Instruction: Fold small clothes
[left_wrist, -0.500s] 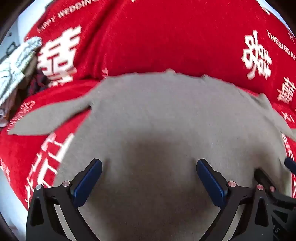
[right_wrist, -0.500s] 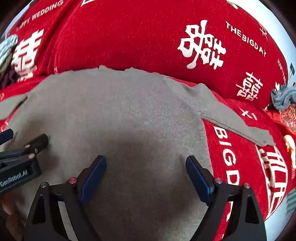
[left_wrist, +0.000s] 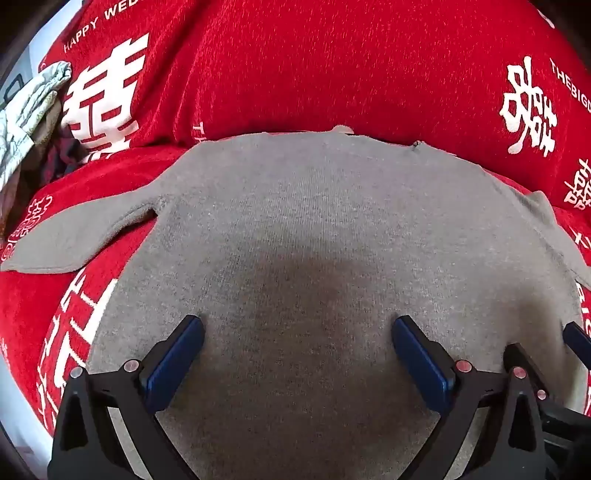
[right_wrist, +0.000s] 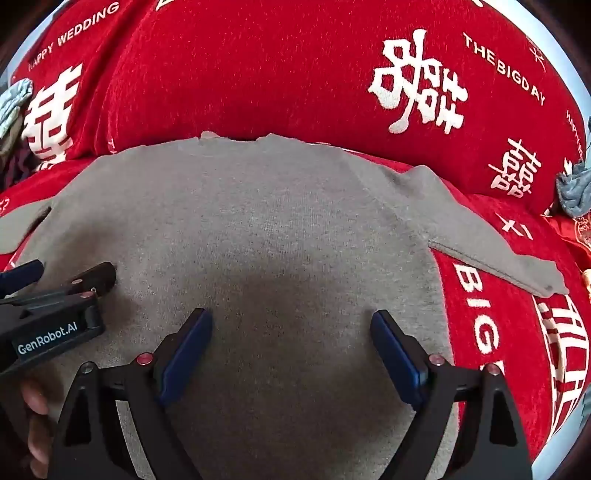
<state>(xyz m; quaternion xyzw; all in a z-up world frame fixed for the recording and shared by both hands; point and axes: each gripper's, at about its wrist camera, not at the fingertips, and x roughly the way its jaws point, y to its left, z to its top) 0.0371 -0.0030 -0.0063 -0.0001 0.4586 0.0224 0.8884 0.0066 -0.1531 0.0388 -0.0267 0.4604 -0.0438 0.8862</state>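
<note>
A small grey knit top (left_wrist: 314, 229) lies flat on a red cover, neck edge away from me, short sleeves spread left (left_wrist: 74, 236) and right (right_wrist: 498, 254). It also fills the right wrist view (right_wrist: 266, 221). My left gripper (left_wrist: 297, 328) is open and empty, just above the lower left part of the garment. My right gripper (right_wrist: 291, 321) is open and empty, above its lower right part. The two grippers sit side by side; the left one shows at the left edge of the right wrist view (right_wrist: 55, 291).
The red cover (left_wrist: 332, 66) with white lettering drapes seat and backrest. A pale crumpled garment (left_wrist: 26, 110) lies at far left. A blue-grey bundled cloth (right_wrist: 572, 188) lies at far right.
Both grippers have moved slightly; the view of the grey top has shifted and it now looks smoother and sharper. Jaws remain open.
</note>
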